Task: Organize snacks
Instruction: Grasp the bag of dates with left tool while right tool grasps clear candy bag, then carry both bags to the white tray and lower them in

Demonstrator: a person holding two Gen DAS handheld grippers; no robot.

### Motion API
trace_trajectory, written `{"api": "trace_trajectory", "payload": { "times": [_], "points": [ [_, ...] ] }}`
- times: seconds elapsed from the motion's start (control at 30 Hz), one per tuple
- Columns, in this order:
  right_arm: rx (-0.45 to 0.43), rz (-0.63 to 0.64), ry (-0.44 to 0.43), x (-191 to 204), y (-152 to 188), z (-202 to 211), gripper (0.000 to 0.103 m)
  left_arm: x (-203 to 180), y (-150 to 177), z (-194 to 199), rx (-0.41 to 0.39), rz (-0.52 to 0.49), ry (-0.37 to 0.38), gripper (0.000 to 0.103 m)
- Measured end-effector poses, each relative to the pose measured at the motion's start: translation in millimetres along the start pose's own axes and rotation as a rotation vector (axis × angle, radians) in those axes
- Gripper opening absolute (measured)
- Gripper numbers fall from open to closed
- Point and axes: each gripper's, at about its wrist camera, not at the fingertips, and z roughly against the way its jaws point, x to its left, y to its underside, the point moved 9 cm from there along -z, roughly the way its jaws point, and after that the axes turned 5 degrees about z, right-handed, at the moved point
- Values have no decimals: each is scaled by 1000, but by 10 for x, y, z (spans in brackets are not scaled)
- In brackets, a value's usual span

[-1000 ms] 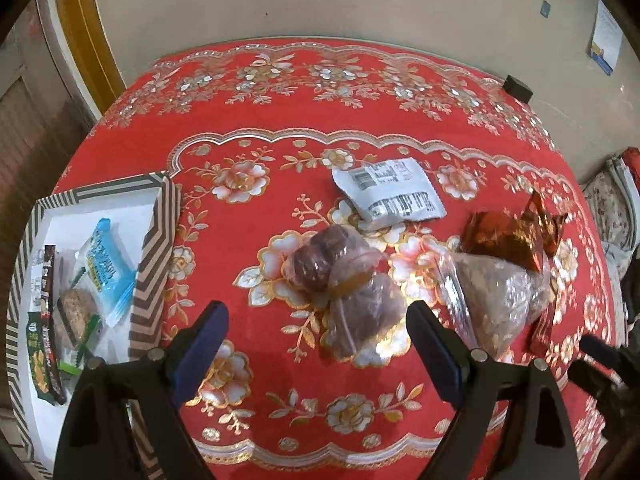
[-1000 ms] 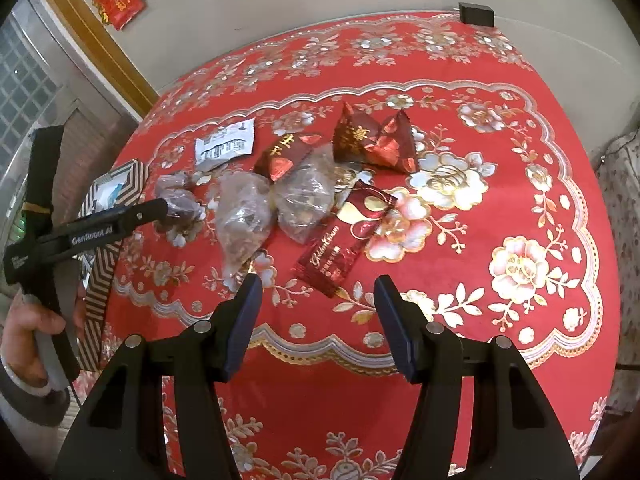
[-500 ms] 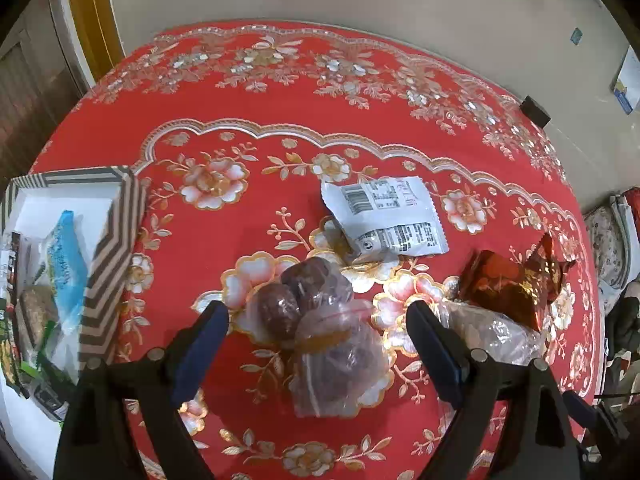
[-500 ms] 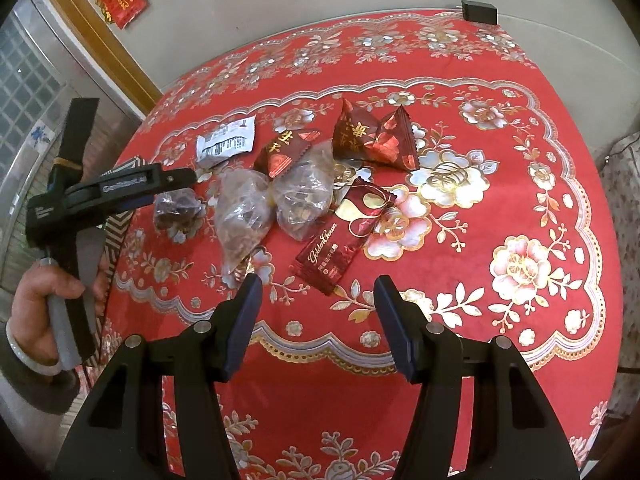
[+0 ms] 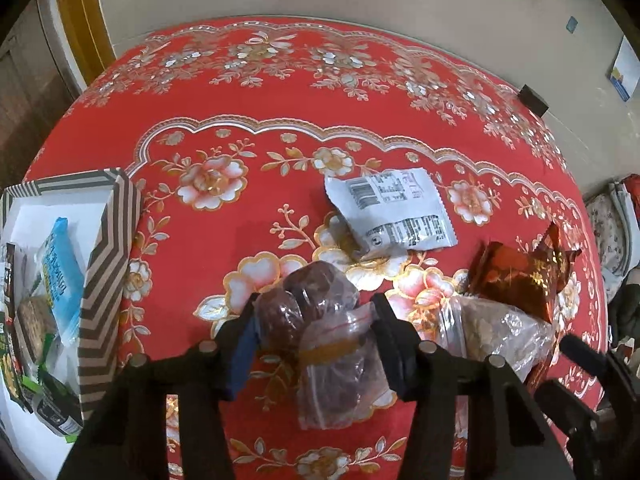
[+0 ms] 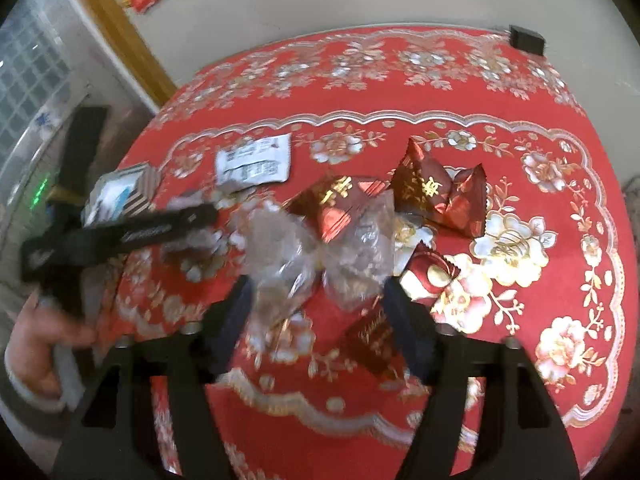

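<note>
A clear bag of dark red dates (image 5: 320,320) lies on the red floral tablecloth (image 5: 248,128). My left gripper (image 5: 316,340) has closed in around it, both pads touching the bag's sides. My right gripper (image 6: 316,320) is open, its fingers on either side of a clear bag of pale snacks (image 6: 316,248), which also shows in the left wrist view (image 5: 496,328). The striped box (image 5: 108,264) with packets inside stands at the left table edge. A white packet (image 5: 394,210) and red foil packets (image 6: 436,192) lie beyond.
A long dark red chocolate bar (image 6: 376,340) lies under my right gripper. A red foil packet (image 5: 520,276) lies right of the dates. A small black block (image 6: 527,39) sits at the far table edge. The wall is just behind the table.
My left gripper moved forward over the date bag and narrowed onto it. My right gripper moved forward to the clear pale bag, still open.
</note>
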Motion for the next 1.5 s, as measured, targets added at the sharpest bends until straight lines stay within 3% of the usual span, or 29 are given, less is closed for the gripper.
{"api": "trace_trajectory", "payload": {
  "times": [0.17,0.33,0.43,0.5,0.57,0.63,0.73,1.1,1.5],
  "points": [
    [6,-20,42,16,-100,-162,84,3,24,7,6,-11,7,56],
    [34,53,84,133,-172,-317,91,-3,26,1,3,-19,5,56],
    [59,103,141,113,-175,-431,91,-16,32,-4,1,-31,0,57],
    [62,110,132,83,-165,-474,91,-20,34,-4,-1,-40,-1,57],
    [70,105,97,58,-133,-492,88,-22,45,-2,-1,-56,3,56],
    [61,128,95,53,-107,-458,70,-18,63,7,2,-71,9,54],
    [56,135,49,66,-34,-376,55,19,98,35,3,-70,27,50],
    [13,114,-6,229,201,-20,52,166,259,234,-2,-85,50,48],
    [-17,153,-32,536,199,131,52,277,323,547,-55,-135,37,48]
  ]
}}
